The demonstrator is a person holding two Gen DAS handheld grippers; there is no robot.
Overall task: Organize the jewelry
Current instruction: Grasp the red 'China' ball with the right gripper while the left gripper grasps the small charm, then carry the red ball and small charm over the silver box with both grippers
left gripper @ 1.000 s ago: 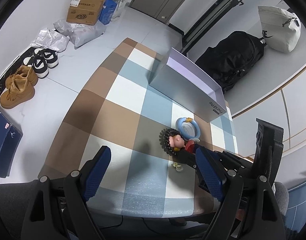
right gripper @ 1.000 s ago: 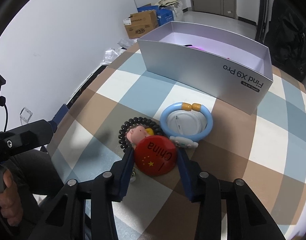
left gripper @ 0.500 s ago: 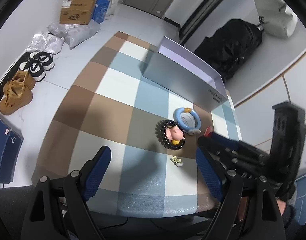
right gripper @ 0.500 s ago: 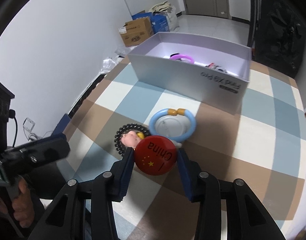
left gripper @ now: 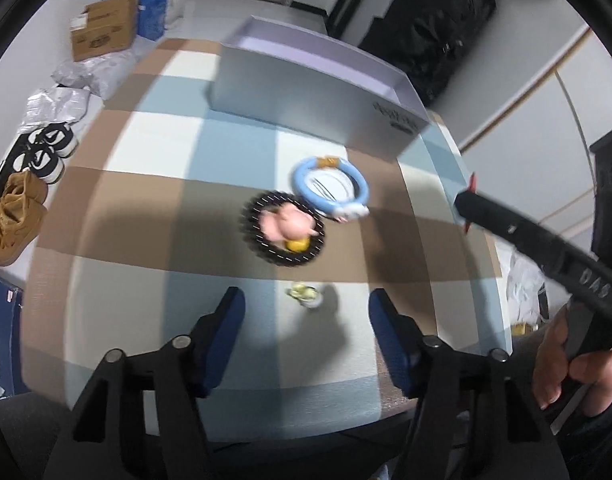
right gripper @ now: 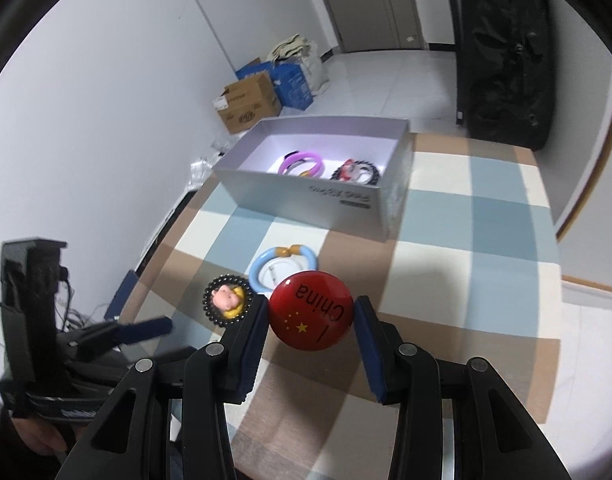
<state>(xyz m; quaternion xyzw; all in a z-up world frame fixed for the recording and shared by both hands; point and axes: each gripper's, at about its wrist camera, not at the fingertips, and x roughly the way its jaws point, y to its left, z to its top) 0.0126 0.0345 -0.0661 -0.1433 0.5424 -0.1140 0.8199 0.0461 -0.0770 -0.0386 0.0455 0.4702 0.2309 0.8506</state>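
Note:
My right gripper (right gripper: pixel 310 322) is shut on a red round "China" badge (right gripper: pixel 310 316) and holds it above the checked table. The open silver box (right gripper: pixel 306 196) stands at the far end with a purple bracelet (right gripper: pixel 301 162) and a dark bead bracelet (right gripper: pixel 356 170) inside. On the cloth lie a blue ring bracelet (left gripper: pixel 330 188) (right gripper: pixel 281 266), a black bead bracelet with a pink pig charm (left gripper: pixel 283 232) (right gripper: pixel 226 300) and a small yellowish piece (left gripper: pixel 306 294). My left gripper (left gripper: pixel 306 312) is open and empty, right above the small piece.
The checked tablecloth (left gripper: pixel 145 160) covers the table. The right gripper's arm (left gripper: pixel 526 236) crosses the right side of the left wrist view. On the floor are cardboard boxes (left gripper: pixel 105 32), shoes (left gripper: pixel 41 152) and a black bag (left gripper: pixel 438 24).
My right gripper has lifted the red badge higher and away from the table. My left gripper has moved forward over the small yellowish piece.

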